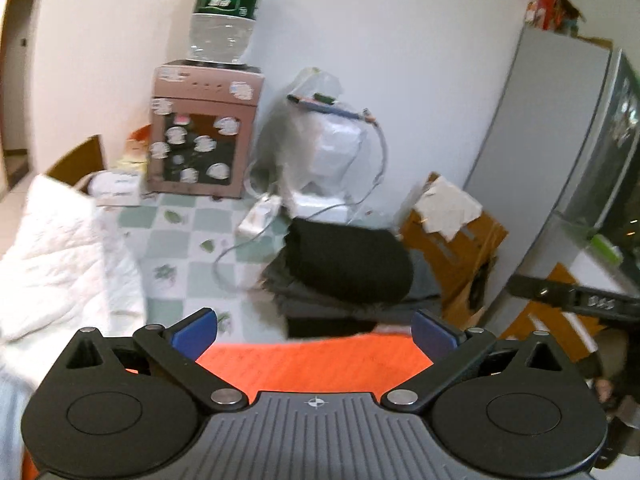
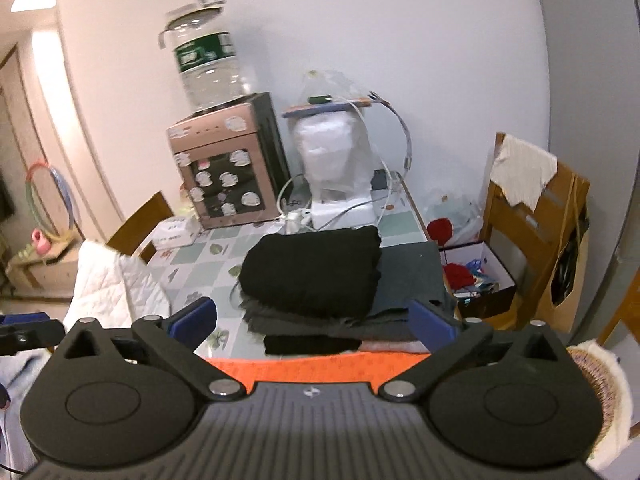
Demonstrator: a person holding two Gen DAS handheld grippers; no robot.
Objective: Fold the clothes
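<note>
Clothes lie folded and stacked; both jaws wide, empty

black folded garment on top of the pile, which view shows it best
The right wrist view: the black folded garment sits near centre, sharp, its whole top and folded edge visible. The left wrist view shows it blurred and off to the right.
</note>
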